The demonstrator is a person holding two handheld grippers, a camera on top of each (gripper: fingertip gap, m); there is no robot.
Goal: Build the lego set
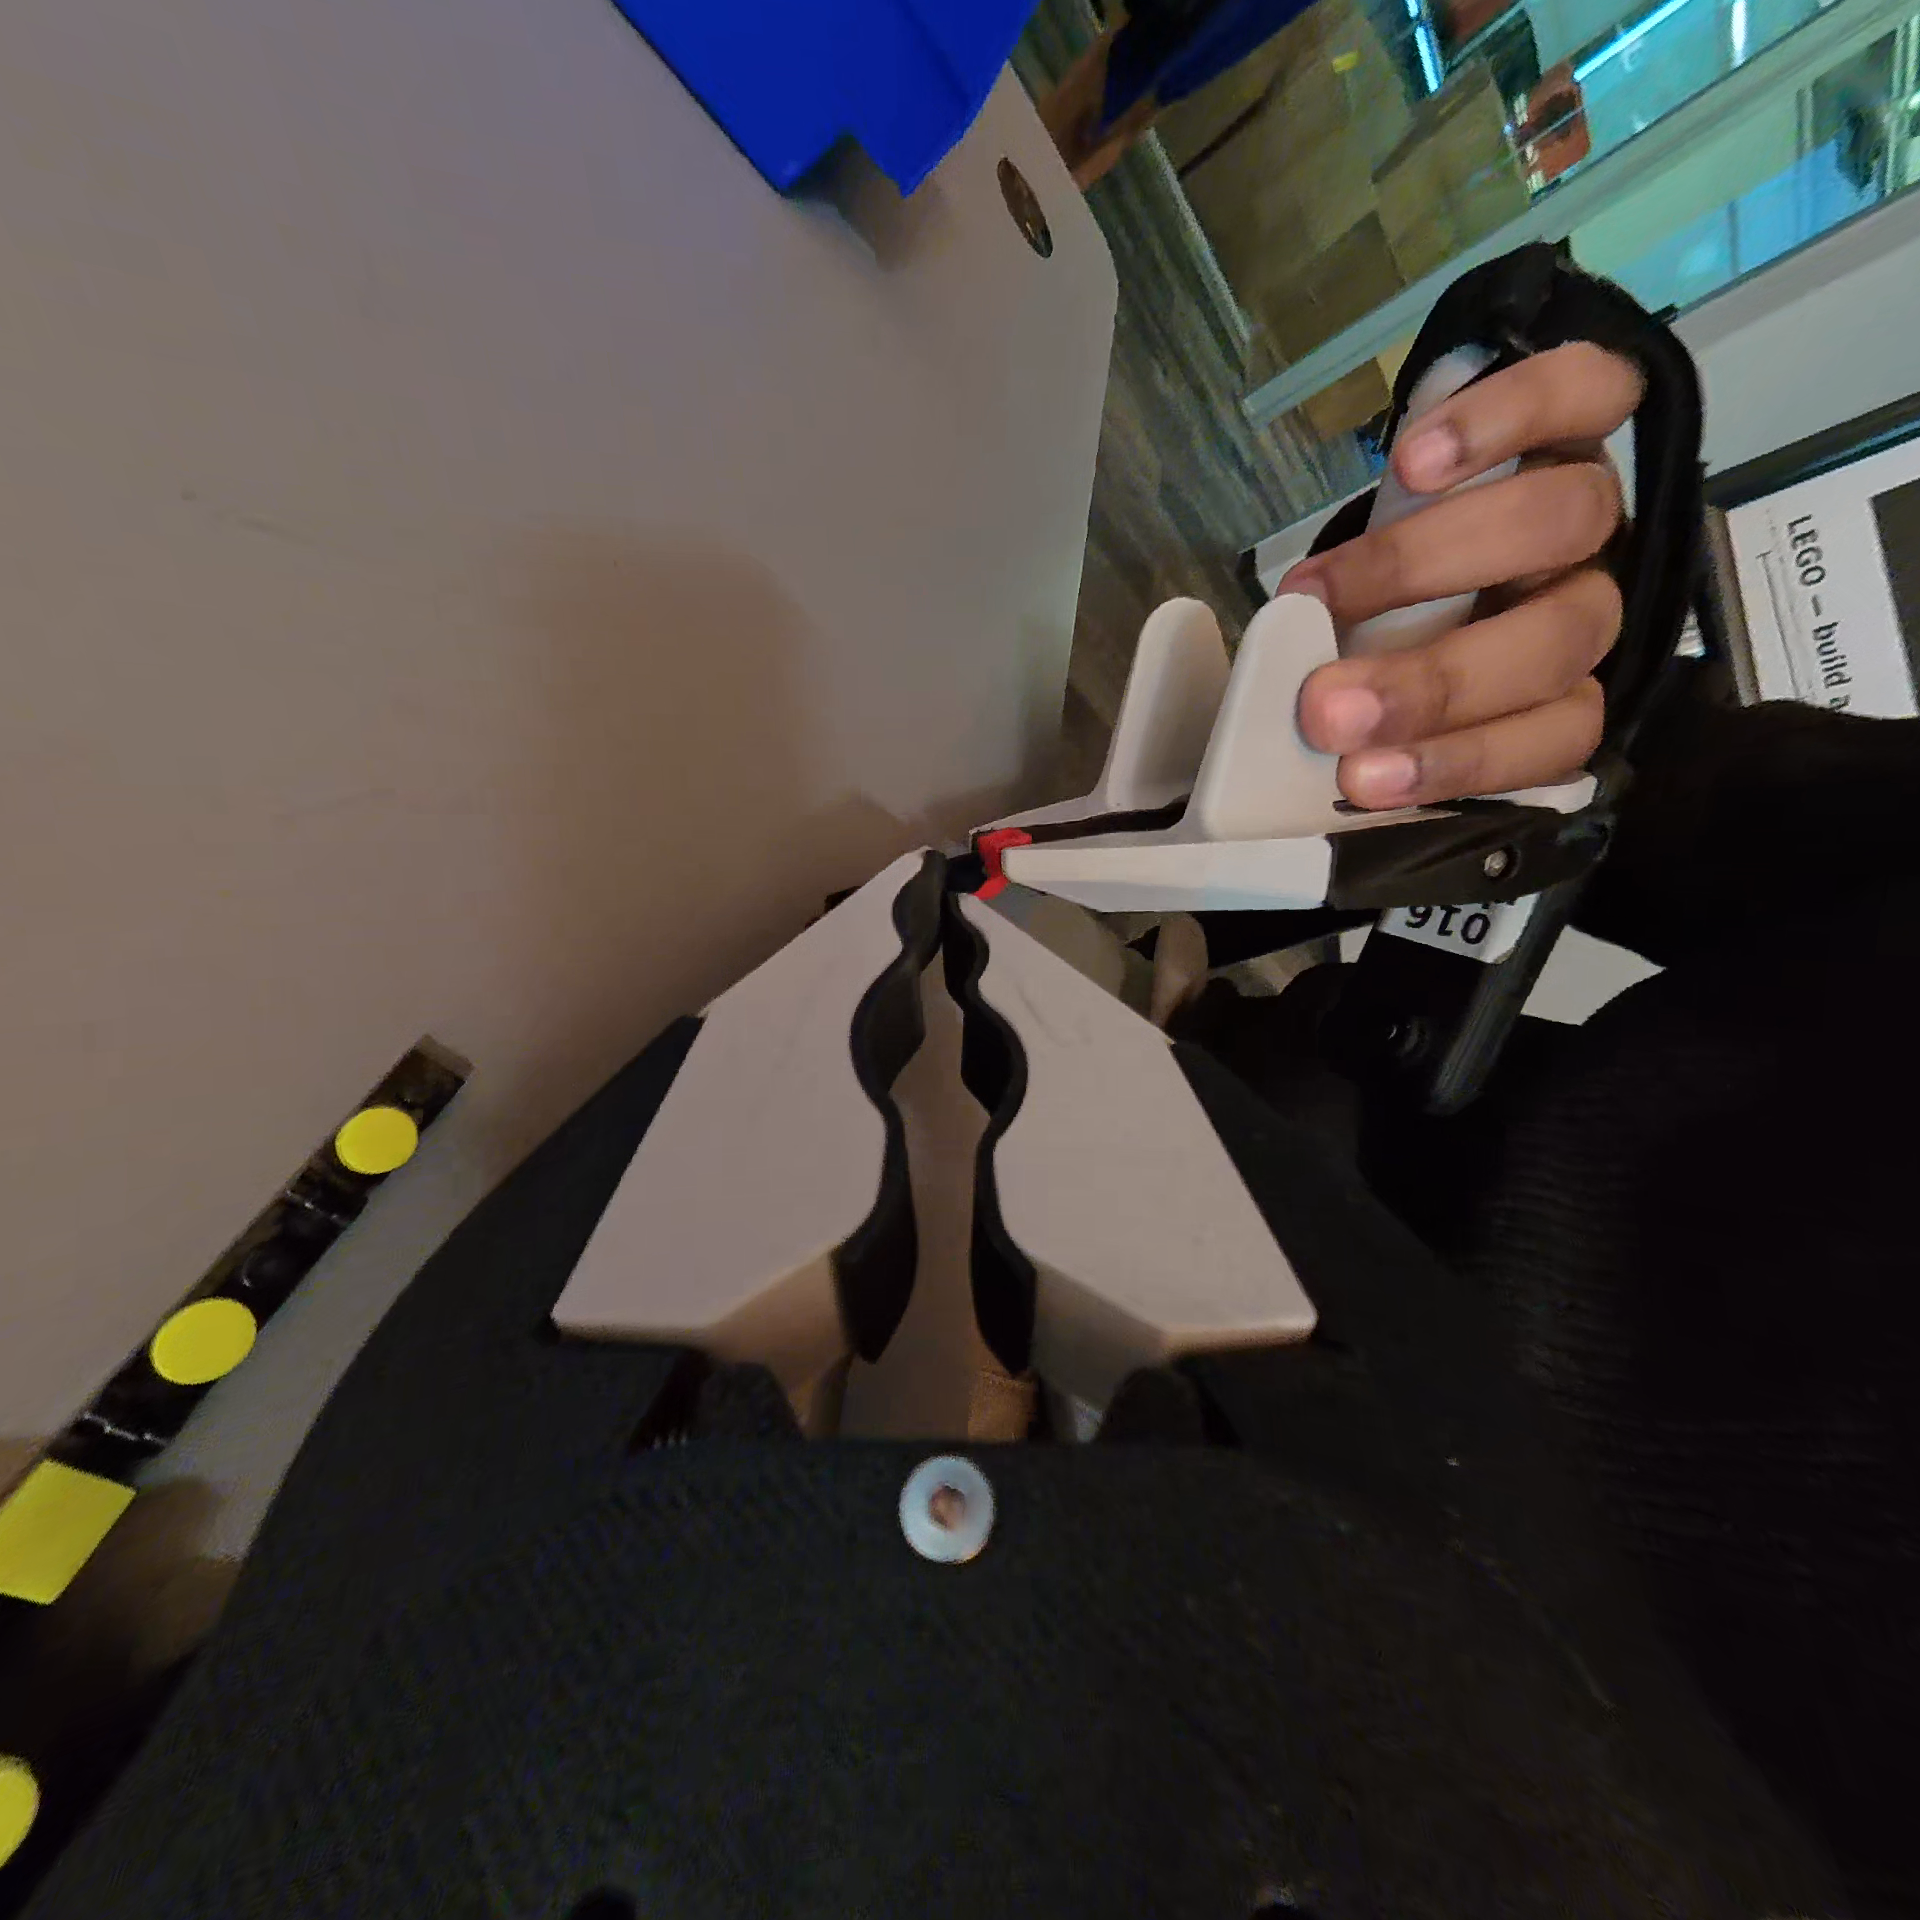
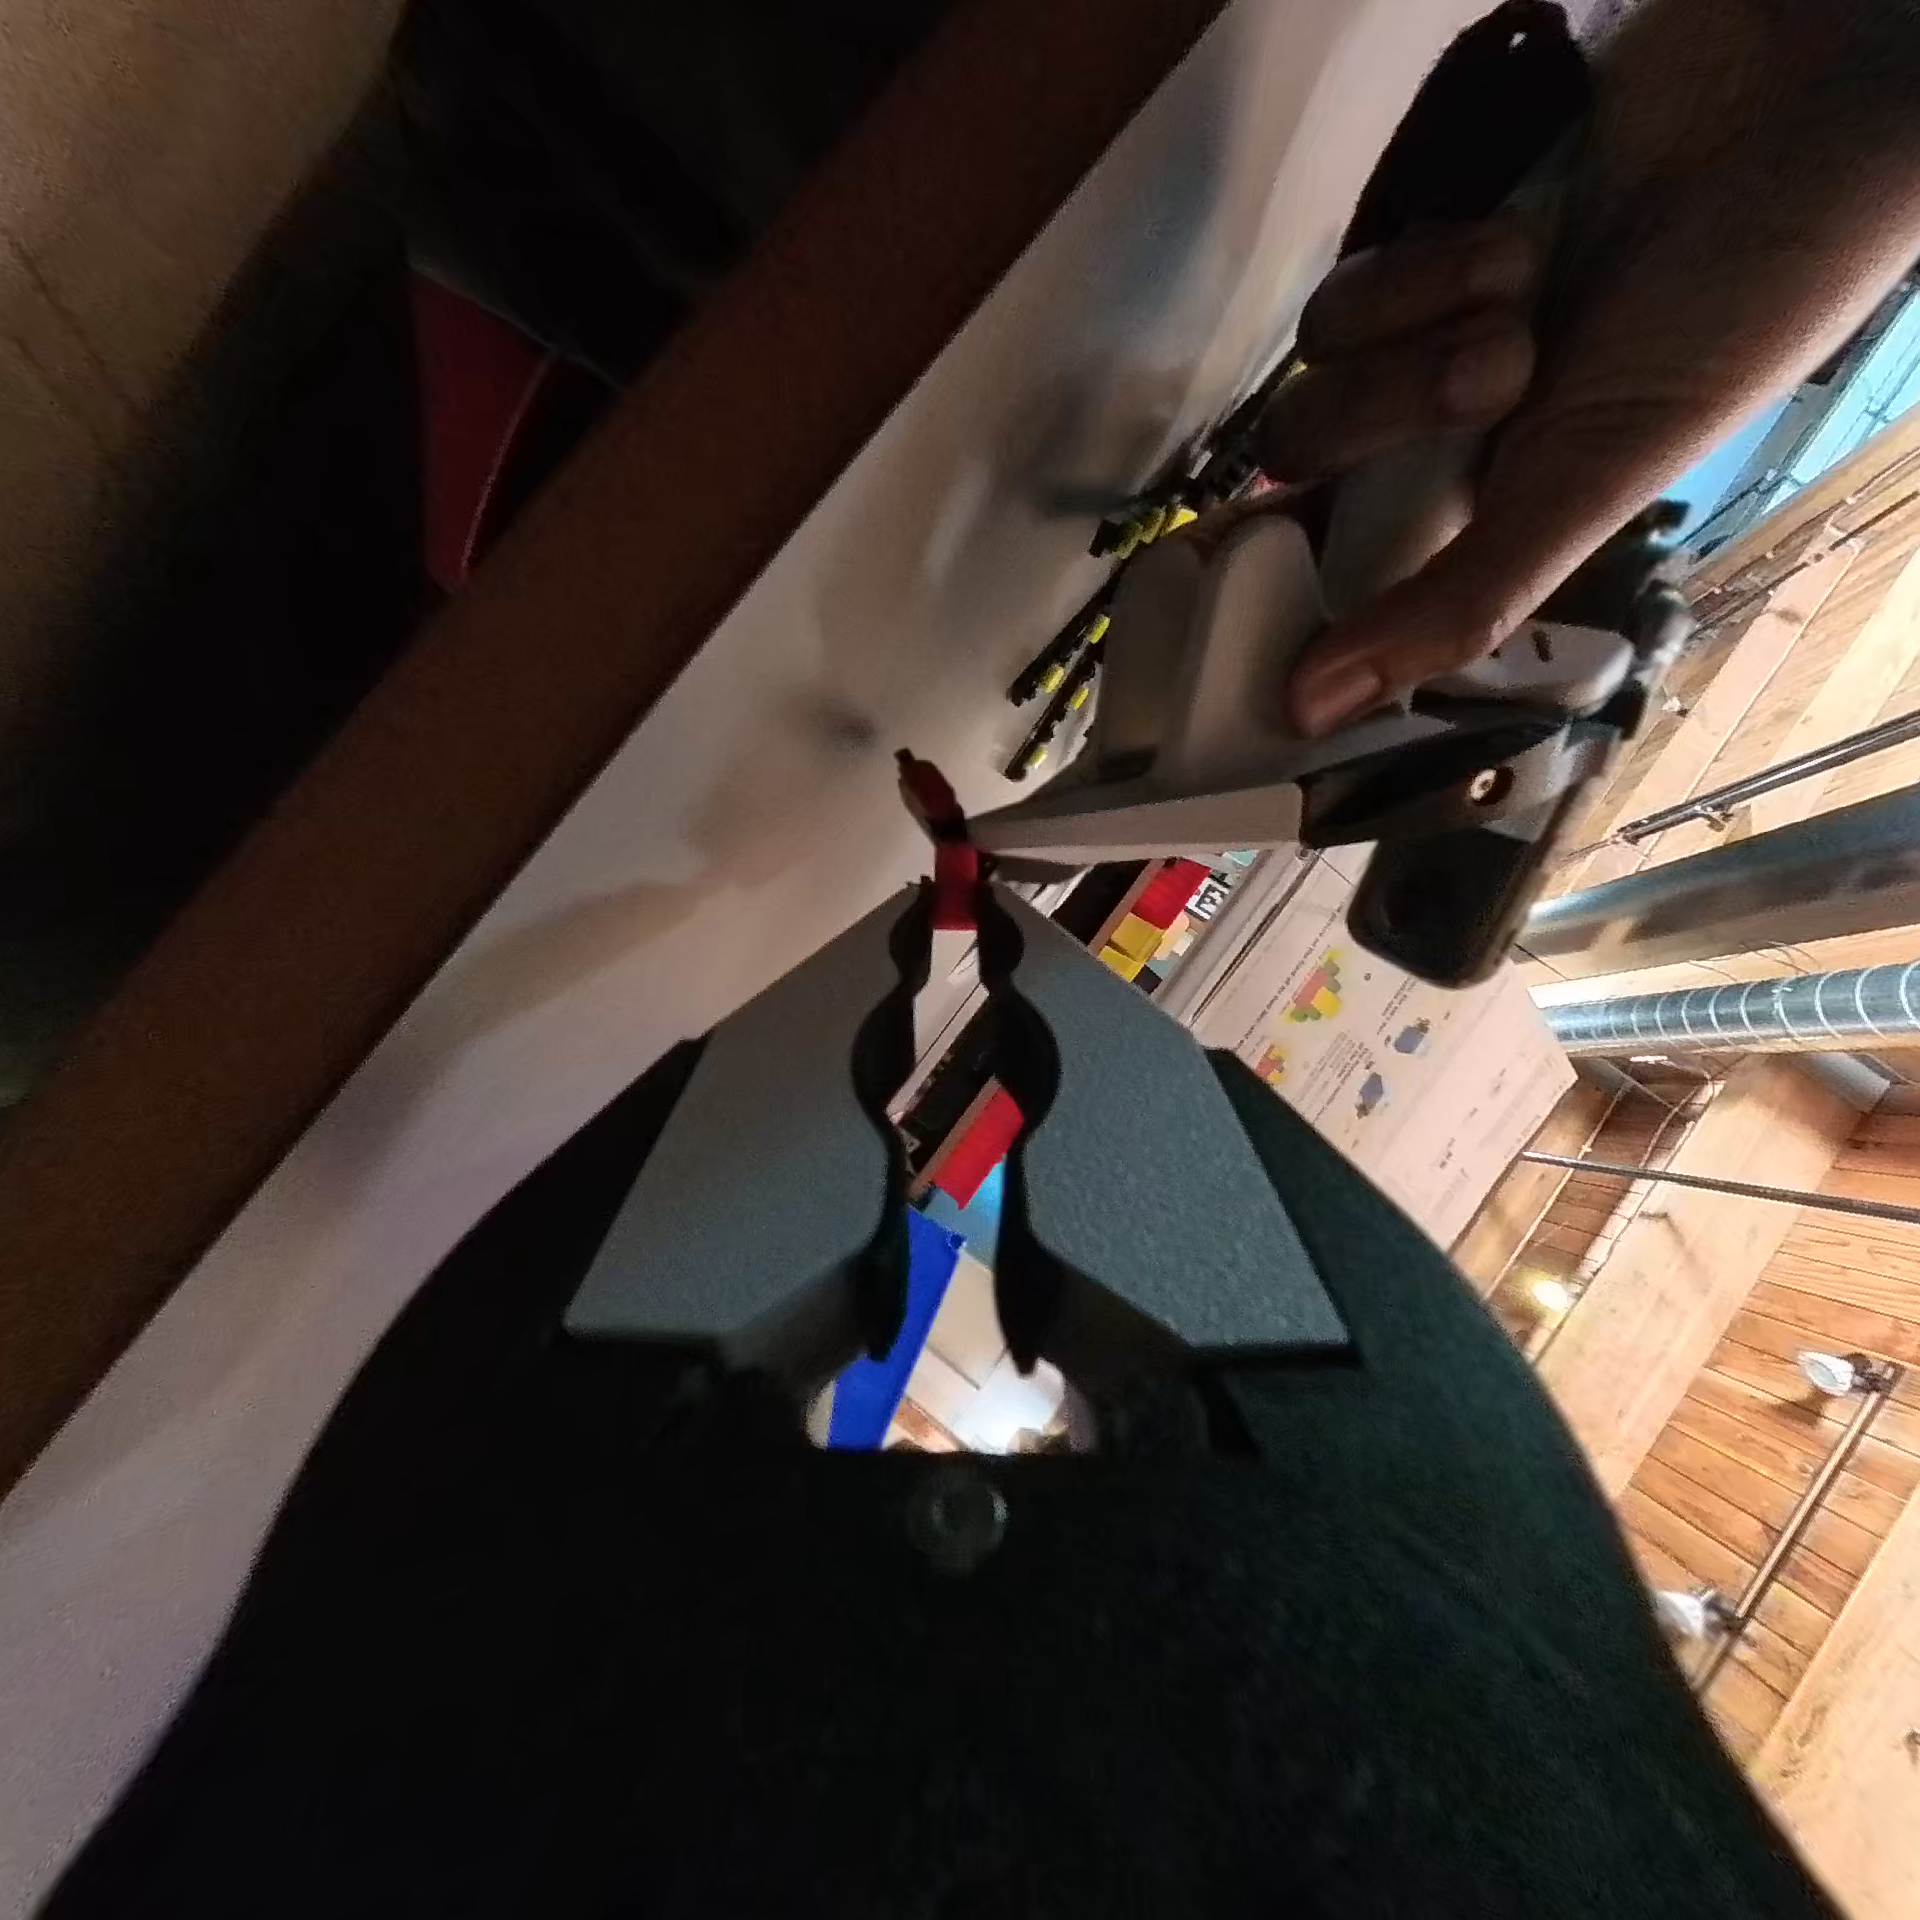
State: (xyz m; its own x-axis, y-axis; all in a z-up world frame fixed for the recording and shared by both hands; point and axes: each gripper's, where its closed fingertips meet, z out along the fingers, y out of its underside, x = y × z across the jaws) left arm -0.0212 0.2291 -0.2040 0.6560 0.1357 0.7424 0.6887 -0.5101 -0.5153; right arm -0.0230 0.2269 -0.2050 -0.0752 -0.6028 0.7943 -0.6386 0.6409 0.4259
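My left gripper (image 1: 938,871) is shut at the tips; what it pinches is mostly hidden in its own view. In the right wrist view the left gripper (image 2: 961,831) comes in from the right, shut on a small red and dark lego piece (image 2: 928,792). My right gripper (image 2: 951,906) is shut on a small red lego piece (image 2: 954,891). In the left wrist view the right gripper (image 1: 987,862) comes in from the right with the red piece (image 1: 1004,854) at its tips. The two grippers meet tip to tip above the white table (image 1: 468,520), and the pieces touch.
A blue bin (image 1: 831,83) stands at the table's far end. Black strips with yellow dots (image 1: 208,1340) lie at the left. Black and yellow pieces (image 2: 1070,644) lie on the table. A printed instruction sheet (image 2: 1382,1049) is to the right. A hand (image 1: 1475,623) holds each gripper. Left and right tips are no more than a few centimetres apart.
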